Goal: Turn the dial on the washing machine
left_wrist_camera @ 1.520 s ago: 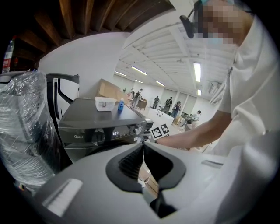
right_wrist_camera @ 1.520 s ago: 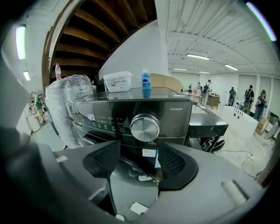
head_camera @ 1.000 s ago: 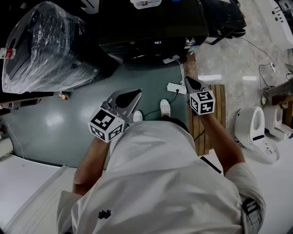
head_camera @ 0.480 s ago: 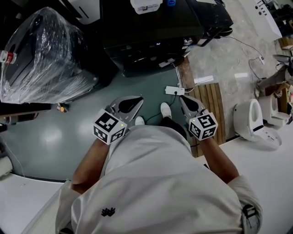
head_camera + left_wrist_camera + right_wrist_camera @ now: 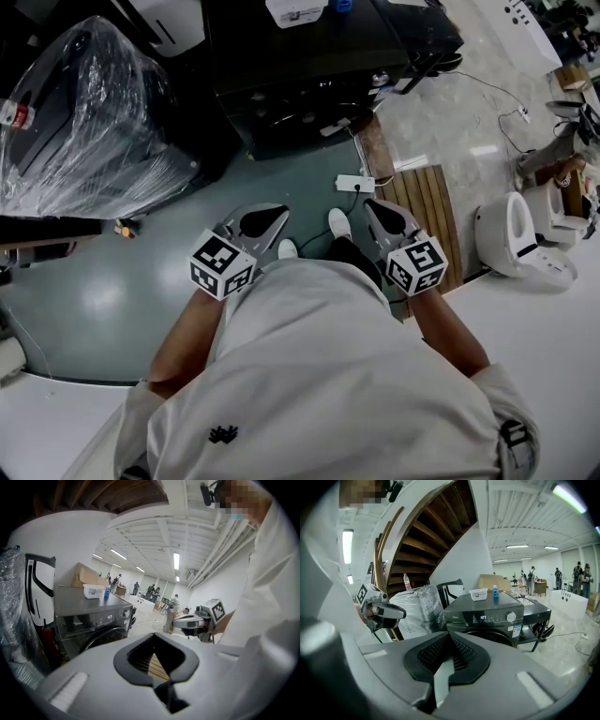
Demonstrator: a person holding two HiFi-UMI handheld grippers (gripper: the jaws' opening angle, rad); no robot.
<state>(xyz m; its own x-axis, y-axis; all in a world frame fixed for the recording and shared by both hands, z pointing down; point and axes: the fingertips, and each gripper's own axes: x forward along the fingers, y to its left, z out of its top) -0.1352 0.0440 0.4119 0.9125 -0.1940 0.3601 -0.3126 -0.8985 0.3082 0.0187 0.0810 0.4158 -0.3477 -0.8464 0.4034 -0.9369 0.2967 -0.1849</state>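
The dark front-loading washing machine stands ahead of me across a stretch of floor. Its round silver dial sits at the right end of the lit control panel, and the dial also shows in the left gripper view. My left gripper and right gripper hover side by side in front of my body, well short of the machine. Both are shut with nothing between the jaws. The left gripper view shows the right gripper off to its right, and the right gripper view shows the left gripper.
A plastic-wrapped appliance stands left of the machine. A white power strip with its cable and a wooden slat mat lie on the floor ahead. White toilets sit at the right. A white box and blue bottle rest on the machine's top.
The right gripper has drawn back toward my body and sits lower in the head view, with more of its jaws showing. The left gripper has shifted a little. Both stay shut.
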